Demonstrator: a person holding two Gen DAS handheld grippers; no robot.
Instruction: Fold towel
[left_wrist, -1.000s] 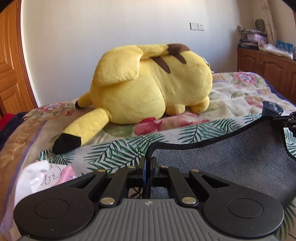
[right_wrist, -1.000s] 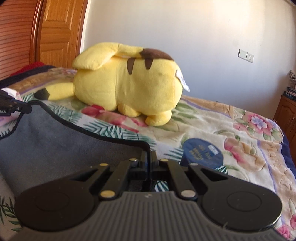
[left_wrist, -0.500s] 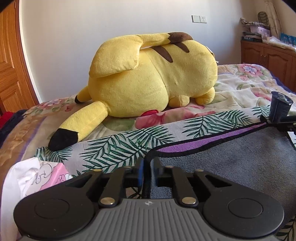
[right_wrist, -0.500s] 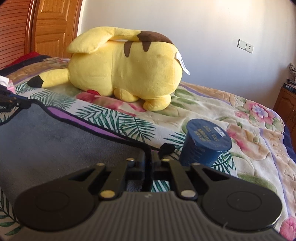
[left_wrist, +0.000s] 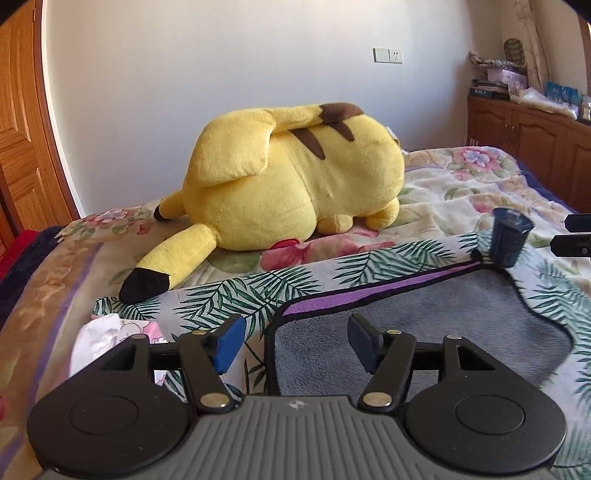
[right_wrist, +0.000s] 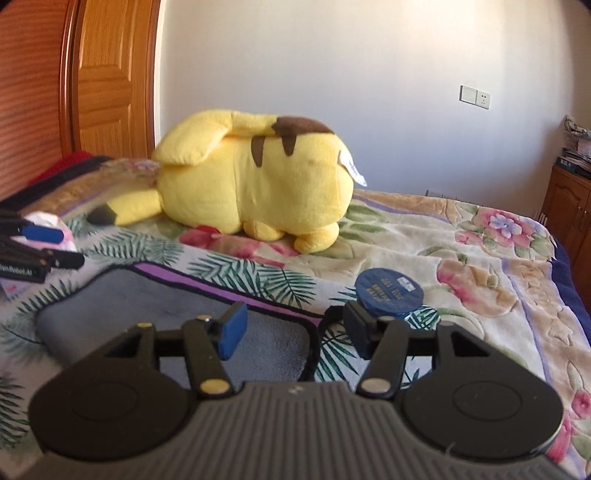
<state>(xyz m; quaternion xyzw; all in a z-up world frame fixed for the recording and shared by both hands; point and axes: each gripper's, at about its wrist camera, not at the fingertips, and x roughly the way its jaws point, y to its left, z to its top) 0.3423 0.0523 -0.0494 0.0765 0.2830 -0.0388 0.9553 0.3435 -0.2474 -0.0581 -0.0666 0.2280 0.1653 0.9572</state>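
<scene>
A grey towel (left_wrist: 424, 325) with black trim and a purple band lies folded over on the leaf-print bedspread; it also shows in the right wrist view (right_wrist: 177, 306). My left gripper (left_wrist: 295, 345) is open and empty above the towel's near left corner. My right gripper (right_wrist: 293, 332) is open and empty above the towel's near right corner. The right gripper's fingers (left_wrist: 576, 236) show at the right edge of the left wrist view. The left gripper's fingers (right_wrist: 40, 243) show at the left edge of the right wrist view.
A large yellow plush toy (left_wrist: 291, 188) lies behind the towel. A dark blue cup (left_wrist: 511, 236) stands at the towel's far right corner, also in the right wrist view (right_wrist: 388, 293). White and pink cloth (left_wrist: 107, 332) lies left. A wooden cabinet (left_wrist: 532, 136) stands right.
Both grippers have opened and let go of the towel's edge. The towel now lies folded on the bed, and both grippers have pulled back and up.
</scene>
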